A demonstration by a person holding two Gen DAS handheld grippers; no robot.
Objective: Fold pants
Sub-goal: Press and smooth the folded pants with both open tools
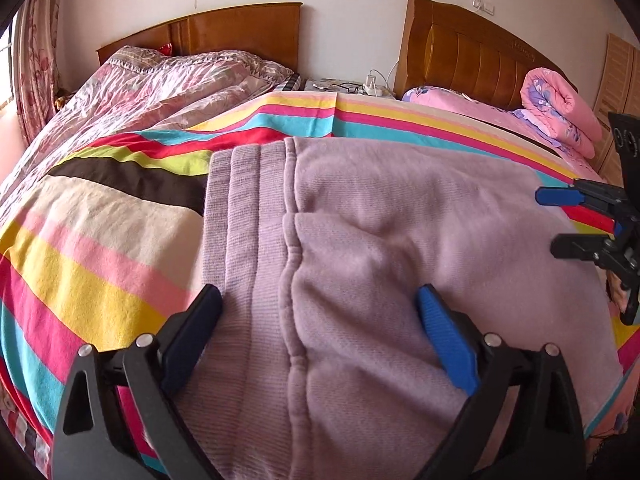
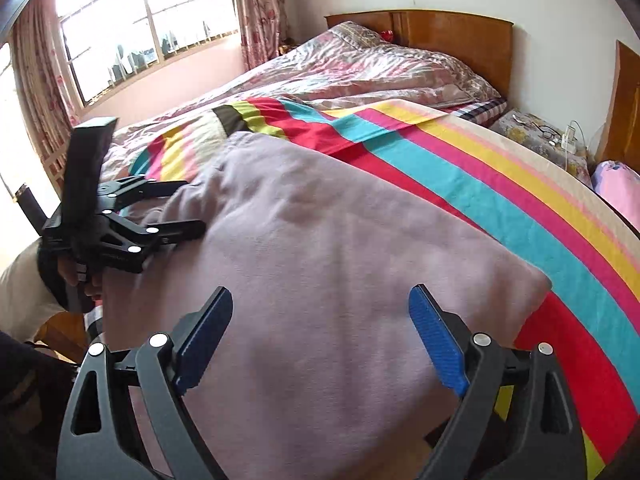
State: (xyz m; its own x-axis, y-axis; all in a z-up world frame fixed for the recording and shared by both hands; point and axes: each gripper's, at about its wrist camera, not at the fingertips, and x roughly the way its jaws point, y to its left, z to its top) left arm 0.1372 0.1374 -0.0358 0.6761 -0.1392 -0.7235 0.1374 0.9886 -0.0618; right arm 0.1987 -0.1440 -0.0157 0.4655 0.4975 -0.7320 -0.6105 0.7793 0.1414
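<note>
Mauve knit pants (image 1: 380, 220) lie folded on the striped sheet (image 1: 100, 248), their ribbed waistband (image 1: 240, 220) to the left. My left gripper (image 1: 320, 296) hovers open over the waistband end, nothing pinched between its blue pads. At the right edge of this view my right gripper (image 1: 548, 220) is open too, beside the far end of the cloth. In the right wrist view the pants (image 2: 320, 220) fill the middle. There my right gripper (image 2: 320, 294) spreads wide above the fabric, and the left gripper (image 2: 194, 208) is open at the cloth's left edge, held by a hand.
The sheet (image 2: 500, 200) covers a bed with a wooden headboard (image 1: 472, 52). A crumpled floral quilt (image 1: 160, 84) lies behind on a second bed. A nightstand (image 1: 348, 88) with glasses and a charger sits between them. A rolled pink quilt (image 1: 556, 108) lies far right, a window (image 2: 140, 20) at left.
</note>
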